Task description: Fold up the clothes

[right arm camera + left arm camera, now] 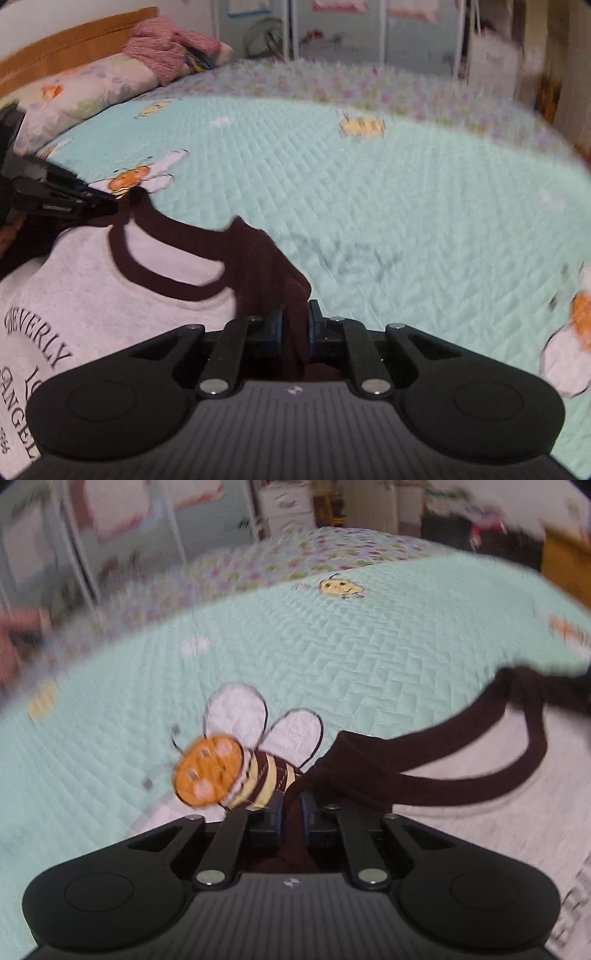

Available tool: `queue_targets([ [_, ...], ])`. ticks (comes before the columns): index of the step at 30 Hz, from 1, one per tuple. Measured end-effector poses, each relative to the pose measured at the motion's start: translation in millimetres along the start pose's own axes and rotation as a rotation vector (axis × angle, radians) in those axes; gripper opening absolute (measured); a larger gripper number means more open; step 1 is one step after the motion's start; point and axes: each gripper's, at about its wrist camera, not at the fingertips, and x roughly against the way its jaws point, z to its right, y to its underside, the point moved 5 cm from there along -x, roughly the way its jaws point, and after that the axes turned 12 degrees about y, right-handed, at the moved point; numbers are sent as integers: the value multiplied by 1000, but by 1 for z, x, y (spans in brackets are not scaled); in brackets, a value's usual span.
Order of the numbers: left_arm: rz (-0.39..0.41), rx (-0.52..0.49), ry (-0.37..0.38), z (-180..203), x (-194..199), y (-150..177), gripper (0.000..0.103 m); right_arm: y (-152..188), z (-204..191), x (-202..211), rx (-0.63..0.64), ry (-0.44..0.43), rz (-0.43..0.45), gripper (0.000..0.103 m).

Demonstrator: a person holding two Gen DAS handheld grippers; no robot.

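Now | my left hand-held gripper (292, 812) and right hand-held gripper (295, 325) pinch the grey, maroon-trimmed cotton T-shirt (92, 295) shoulders | unfolded on mint quilted bed (369, 646).

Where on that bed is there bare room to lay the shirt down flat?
The mint quilted bedspread lies bare between the floral border and the grey shirt with maroon trim. Crowded: the headboard end, with a floral pillow and pink knit bundle.

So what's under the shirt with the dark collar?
The shirt lies on the mint quilt with bees; one big bee peeks out beside its shoulder. What the quilt shows beneath the shirt is covered. The left gripper and right gripper pinch its dark shoulders.
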Motion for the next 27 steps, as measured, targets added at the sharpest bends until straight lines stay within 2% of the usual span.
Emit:
queue_targets([
  [4,118,-43,-92,-1,28,-20,7,-25,-6,28,157,159,146,13],
  [6,148,-43,-122,-13,33,-36,8,-35,6,18,111,177,139,13],
  [8,150,-75,-196,-23,24,-49,8,-40,21,-7,9,172,100,13],
  [10,113,-106,-269,-32,2,-55,9,-39,24,-42,-72,165,54,13],
  [11,67,-125,-283,-35,-14,-54,14,-38,25,-60,-110,161,31,14],
  [13,-76,-102,-270,-41,-47,-38,22,-35,26,-90,-176,161,1,17],
  [14,-126,-84,-263,-43,-59,-30,22,-32,25,-99,-200,166,-1,18],
  [15,-86,-89,-281,-41,-59,-26,25,-28,24,-108,-224,170,-3,21],
  [16,-46,-82,-305,-42,-55,-25,37,-27,29,-109,-263,151,-2,24],
  [17,-25,-41,-312,-47,-50,-23,47,-26,35,-107,-306,124,0,27],
  [19,54,101,-263,-63,-30,-21,49,-24,53,-94,-428,84,13,37],
  [22,236,360,-166,-91,17,-20,49,-27,77,-62,-596,6,83,38],
  [24,330,510,-99,-102,49,-15,49,-34,78,-46,-624,-54,100,38],
  [25,347,553,-61,-101,63,-12,49,-39,71,-42,-609,-86,94,38],
  [27,345,554,-16,-88,84,-2,49,-48,54,-38,-568,-128,70,37],
])
